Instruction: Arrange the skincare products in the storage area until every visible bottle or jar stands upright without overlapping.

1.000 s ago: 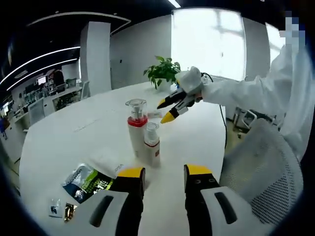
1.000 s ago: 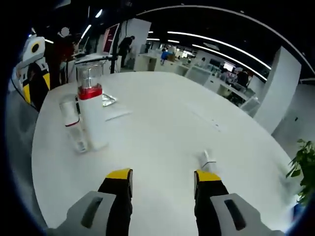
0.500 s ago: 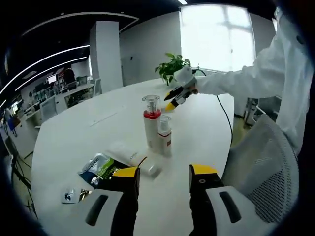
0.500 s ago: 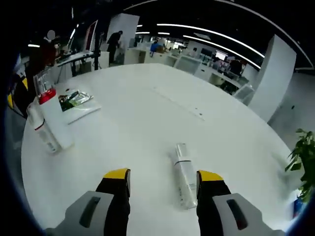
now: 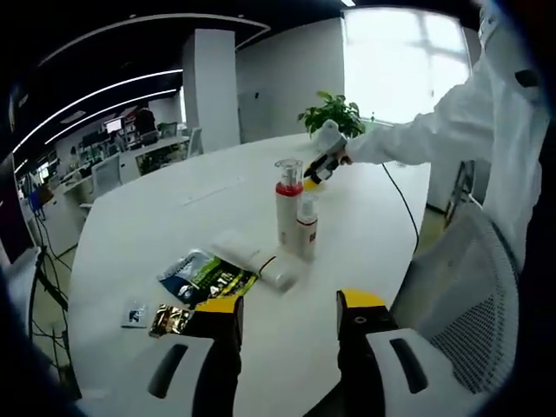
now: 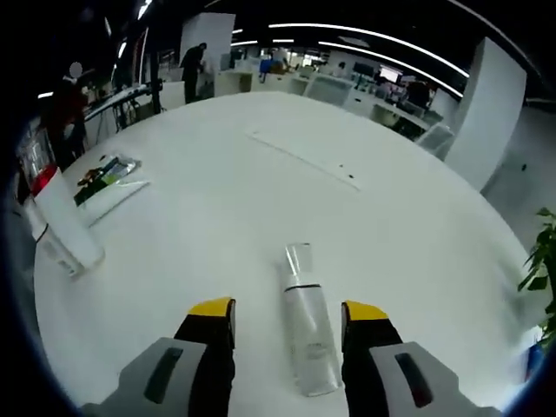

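A clear-capped bottle (image 6: pixel 304 326) lies flat on the round white table (image 6: pixel 261 200), between the two yellow-tipped jaws of the right gripper (image 6: pixel 287 313), which stand spread apart and touch nothing. Its long axis runs away from the gripper: the clear cap points toward the far side of the table, the base toward the jaws. Its near end blurs out low in the right gripper view, so I cannot tell just where the base stops. At the far left of that view a tall bottle with a red collar (image 6: pixel 54 217) stands upright with a shorter white bottle (image 6: pixel 48 248) touching it, both smeared by the lens edge. Beyond them a green printed sachet (image 6: pixel 102 169) lies on a flat white packet. In the left gripper view the same pair stands upright mid-table, the red-collared bottle (image 5: pixel 288 213) just behind the shorter white bottle (image 5: pixel 307 236). Near them a white tube (image 5: pixel 256 261) lies on its side, running from far left to near right, beside the green sachet (image 5: pixel 204 276), a gold sachet (image 5: pixel 174 320) and a small square packet (image 5: pixel 135 314). The left gripper (image 5: pixel 287 313) hangs over the near table edge with its jaws parted and empty. The right gripper (image 5: pixel 317 169) shows past the bottles on a white sleeve (image 5: pixel 434 122); it is too small there to judge. A potted plant (image 5: pixel 334 113) stands at the far edge, and a mesh chair (image 5: pixel 460 295) at the right.
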Demonstrator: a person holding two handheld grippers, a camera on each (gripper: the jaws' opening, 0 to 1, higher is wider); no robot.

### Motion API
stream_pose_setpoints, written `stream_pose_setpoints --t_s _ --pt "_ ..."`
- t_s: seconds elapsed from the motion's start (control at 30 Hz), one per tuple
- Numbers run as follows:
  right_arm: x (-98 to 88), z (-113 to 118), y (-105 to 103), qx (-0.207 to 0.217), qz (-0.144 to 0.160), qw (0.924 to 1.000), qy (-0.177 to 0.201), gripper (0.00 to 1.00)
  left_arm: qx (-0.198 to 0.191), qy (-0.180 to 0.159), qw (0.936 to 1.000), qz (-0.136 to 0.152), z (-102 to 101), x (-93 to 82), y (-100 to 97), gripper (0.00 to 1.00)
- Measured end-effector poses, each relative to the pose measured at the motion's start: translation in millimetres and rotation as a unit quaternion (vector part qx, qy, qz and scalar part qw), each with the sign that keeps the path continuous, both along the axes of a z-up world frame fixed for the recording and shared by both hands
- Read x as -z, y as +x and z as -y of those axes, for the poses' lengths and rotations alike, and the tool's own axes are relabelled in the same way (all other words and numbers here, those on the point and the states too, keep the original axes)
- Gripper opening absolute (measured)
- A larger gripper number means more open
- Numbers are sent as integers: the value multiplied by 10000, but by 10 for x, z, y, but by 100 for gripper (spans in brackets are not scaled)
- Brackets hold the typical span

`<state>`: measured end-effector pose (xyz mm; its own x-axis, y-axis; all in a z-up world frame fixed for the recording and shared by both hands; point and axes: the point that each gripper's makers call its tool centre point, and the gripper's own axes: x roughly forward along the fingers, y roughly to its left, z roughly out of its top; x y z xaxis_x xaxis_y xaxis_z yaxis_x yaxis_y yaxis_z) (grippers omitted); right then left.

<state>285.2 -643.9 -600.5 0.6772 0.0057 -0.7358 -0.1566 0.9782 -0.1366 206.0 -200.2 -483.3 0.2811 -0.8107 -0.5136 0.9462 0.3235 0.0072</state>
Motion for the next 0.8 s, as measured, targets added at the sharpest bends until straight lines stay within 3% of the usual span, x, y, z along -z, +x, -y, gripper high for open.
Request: stream_pose_setpoints --t_s 0.23,0.47,0.8 --pt "166 85 -13 161 -207 9996 95 39 -104 64 9999 41 -41 -10 23 45" --pt "137 25 -29 285 -116 9988 374 34 -202 187 9996 116 -148 -37 57 47" --pt "131 -54 -66 175 -96 9990 409 21 -343 223 9986 342 -244 -112 98 64"
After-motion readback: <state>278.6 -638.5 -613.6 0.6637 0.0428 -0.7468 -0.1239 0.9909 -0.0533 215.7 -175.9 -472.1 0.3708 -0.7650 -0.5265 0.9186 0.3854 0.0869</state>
